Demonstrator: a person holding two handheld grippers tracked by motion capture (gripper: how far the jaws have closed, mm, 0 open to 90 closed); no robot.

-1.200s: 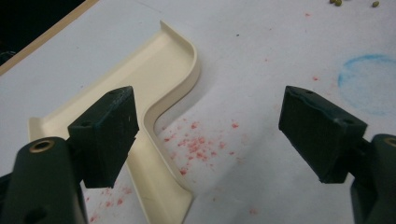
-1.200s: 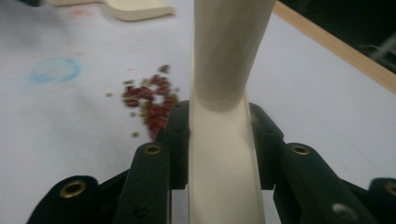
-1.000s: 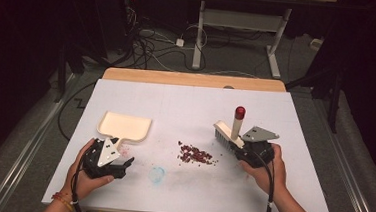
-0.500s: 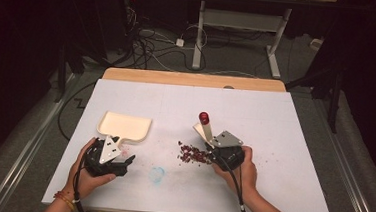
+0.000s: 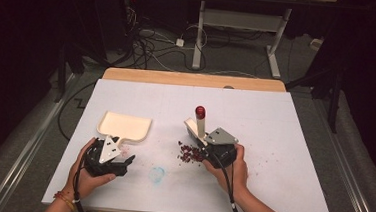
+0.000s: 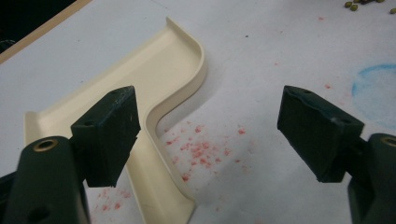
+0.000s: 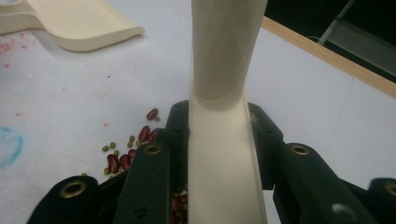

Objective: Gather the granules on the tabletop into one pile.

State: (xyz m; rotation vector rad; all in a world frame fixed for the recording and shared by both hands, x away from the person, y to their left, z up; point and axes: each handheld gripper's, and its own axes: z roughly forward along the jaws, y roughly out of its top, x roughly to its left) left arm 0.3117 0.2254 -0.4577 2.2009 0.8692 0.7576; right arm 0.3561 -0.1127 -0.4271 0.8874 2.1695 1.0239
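Beans [image 5: 189,152] lie mid-worktop beside the brush [image 5: 198,126], gripped firmly by the right gripper's [image 5: 208,143] fingers. Left gripper's [image 5: 122,160] fingers gape around the dustpan [image 5: 123,126] handle; sweeping calls for low, gentle strokes toward it.

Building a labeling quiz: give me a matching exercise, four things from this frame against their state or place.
1 brush
2 dustpan
3 beans
4 left gripper

a open, holding nothing
b clamped in the right gripper
c flat on the table, handle toward the left gripper
d loose pile by the brush

Pairs: 1-b, 2-c, 3-d, 4-a
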